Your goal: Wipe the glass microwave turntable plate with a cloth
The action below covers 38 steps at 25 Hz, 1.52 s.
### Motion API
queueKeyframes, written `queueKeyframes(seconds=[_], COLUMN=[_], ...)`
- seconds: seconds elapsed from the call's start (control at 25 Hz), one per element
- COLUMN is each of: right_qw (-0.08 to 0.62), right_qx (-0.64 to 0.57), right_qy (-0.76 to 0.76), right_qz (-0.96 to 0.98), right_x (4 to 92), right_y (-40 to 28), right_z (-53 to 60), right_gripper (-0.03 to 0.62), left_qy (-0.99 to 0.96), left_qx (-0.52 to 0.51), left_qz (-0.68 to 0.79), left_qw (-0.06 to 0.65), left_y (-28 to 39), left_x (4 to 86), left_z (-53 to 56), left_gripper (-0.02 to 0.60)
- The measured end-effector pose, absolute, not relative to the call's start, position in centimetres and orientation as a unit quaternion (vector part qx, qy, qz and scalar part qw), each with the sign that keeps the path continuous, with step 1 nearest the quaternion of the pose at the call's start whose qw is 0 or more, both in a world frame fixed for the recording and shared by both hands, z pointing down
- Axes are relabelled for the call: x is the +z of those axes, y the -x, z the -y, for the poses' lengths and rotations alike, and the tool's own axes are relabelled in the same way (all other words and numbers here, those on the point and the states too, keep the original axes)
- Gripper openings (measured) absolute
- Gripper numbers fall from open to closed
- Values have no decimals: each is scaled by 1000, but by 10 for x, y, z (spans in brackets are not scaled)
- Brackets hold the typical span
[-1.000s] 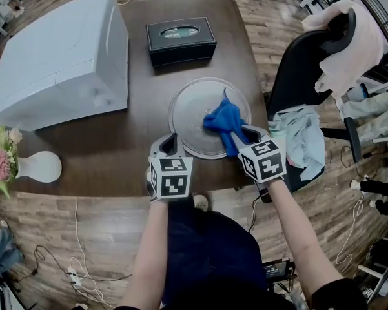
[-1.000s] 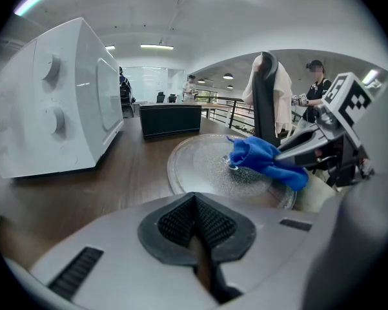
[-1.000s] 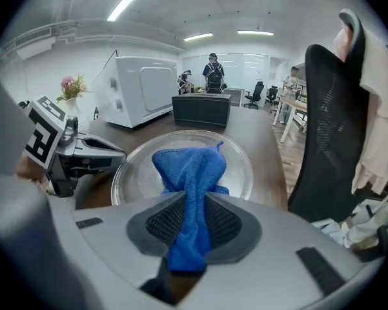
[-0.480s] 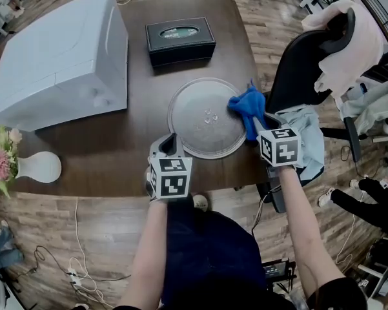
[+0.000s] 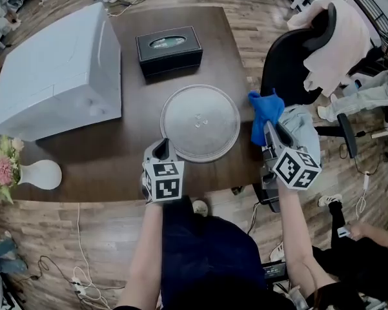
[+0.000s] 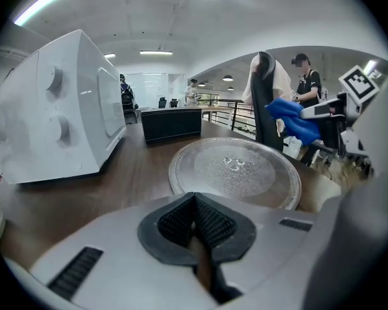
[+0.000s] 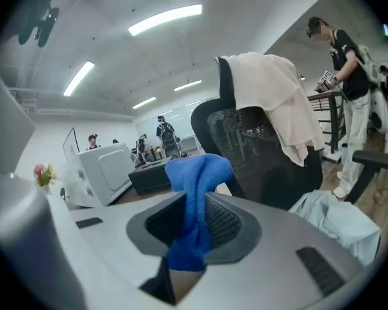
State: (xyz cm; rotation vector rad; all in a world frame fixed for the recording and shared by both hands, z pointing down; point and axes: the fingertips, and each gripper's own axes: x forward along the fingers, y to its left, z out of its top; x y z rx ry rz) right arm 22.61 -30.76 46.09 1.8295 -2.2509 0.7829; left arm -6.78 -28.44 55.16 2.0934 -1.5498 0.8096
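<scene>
Since 1 s ago the right claw (image 5: 272,133) has swung off the glass plate (image 5: 200,123) past the worktop (image 5: 110,150) edge, pinching the blue cloth (image 5: 265,110). Left claw (image 5: 163,147), pressed together and empty, sits just beside the plate's near rim.

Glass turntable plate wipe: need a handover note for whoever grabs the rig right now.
Round clear glass turntable plate: flat on the dark wooden table, nothing on it.
Left gripper: shut, empty, low at the table's near edge, just short of the plate's near rim.
Right gripper: shut on the blue cloth, held up past the table's right edge, by the black office chair.
Done: one sweep from plate centre out over its right rim in the last second.
Left: bring the cloth back and wipe the rest; cleanliness can't be judged here.
</scene>
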Motion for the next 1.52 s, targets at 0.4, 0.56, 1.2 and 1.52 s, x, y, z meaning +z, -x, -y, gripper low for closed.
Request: queueKeyframes(seconds=[0.4, 0.56, 1.2, 1.52], right_qw=[10, -21, 57, 44], right_qx=[287, 288, 147, 177], right_qy=[-591, -582, -598, -599], right_qz=[754, 760, 786, 780], right_x=[449, 440, 400, 405], right_y=[-214, -210, -188, -187], right_z=[244, 222, 179, 174], right_gripper=[80, 80, 75, 75], left_qy=[-758, -771, -814, -803], left_qx=[273, 194, 53, 57], left_qz=[577, 590, 558, 572], left_qw=[131, 137, 153, 157], left_y=[64, 60, 35, 43], left_x=[525, 485, 400, 406], left_z=[279, 264, 166, 159], left_gripper=[5, 3, 3, 3])
